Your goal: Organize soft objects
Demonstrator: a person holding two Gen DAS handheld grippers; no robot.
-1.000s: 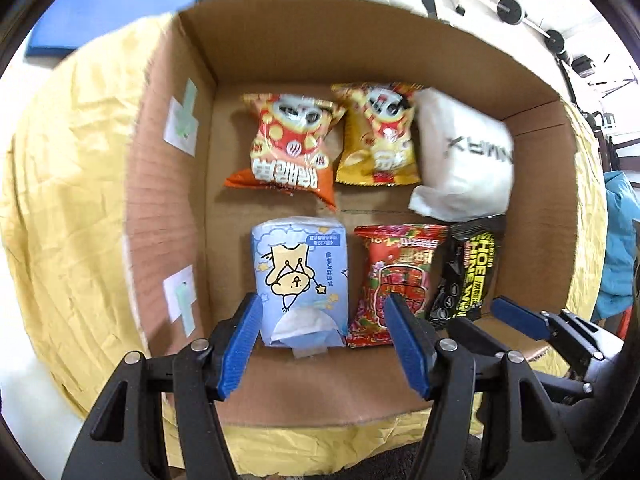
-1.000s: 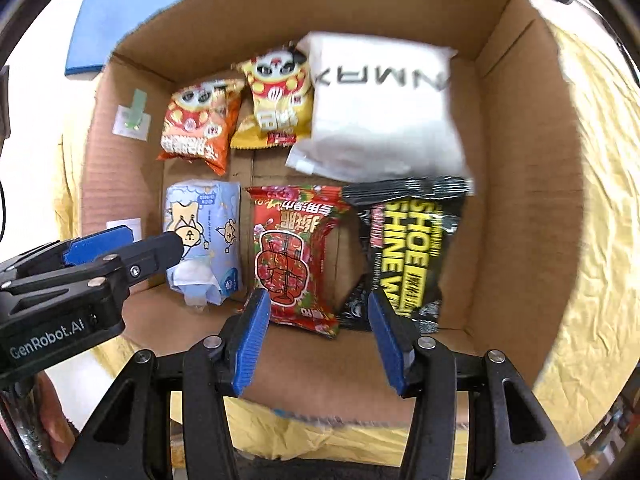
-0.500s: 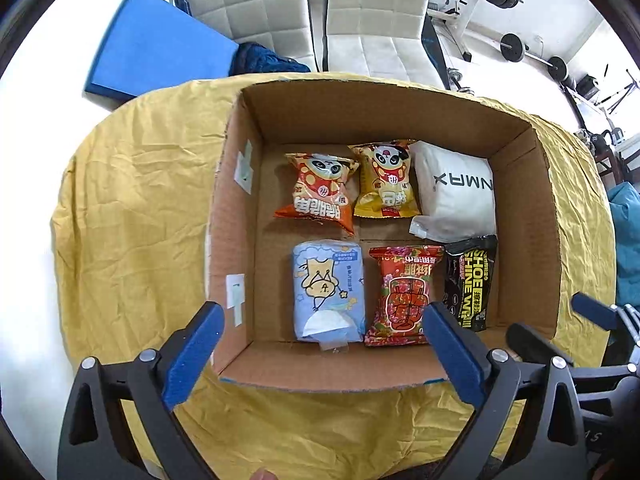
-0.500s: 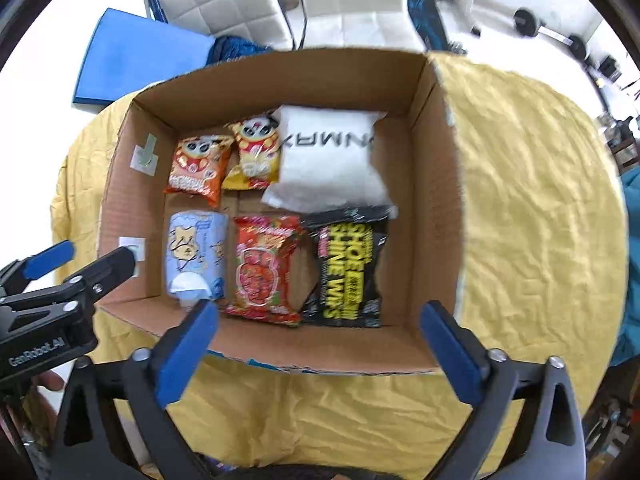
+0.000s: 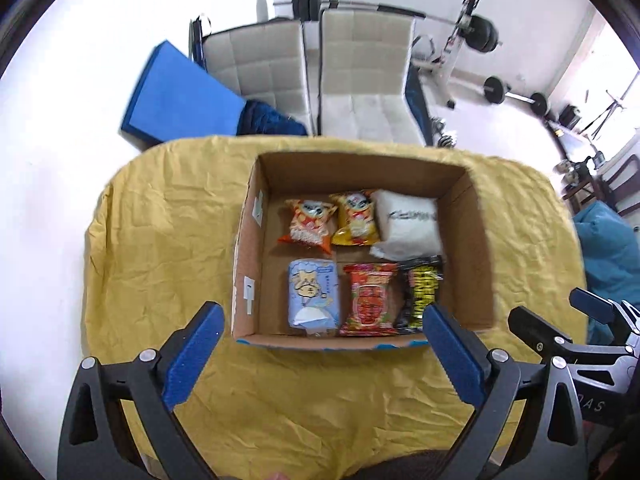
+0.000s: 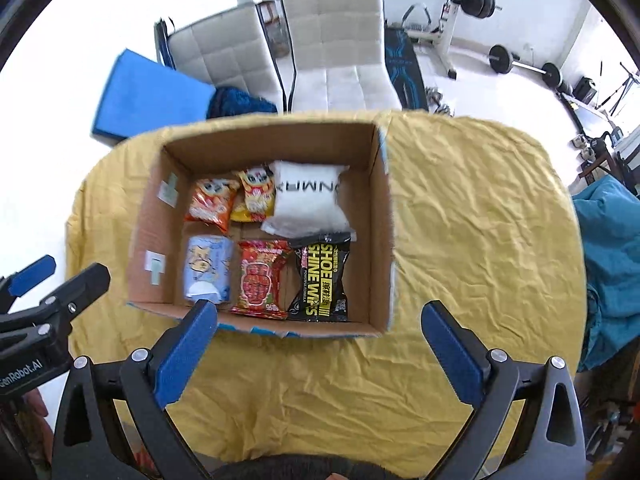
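An open cardboard box stands on a yellow cloth. Inside lie an orange snack bag, a yellow snack bag, a white pouch, a blue tissue pack, a red snack bag and a black shoe-wipes pack. My left gripper is open and empty, held high above the box's near edge. My right gripper is open and empty, likewise raised.
The yellow cloth covers a round table. Two white chairs, a blue mat and gym weights stand beyond. A teal cloth lies at the right.
Both grippers have opened wide and pulled up and back out of the box. The box and its packs now look smaller and farther away.
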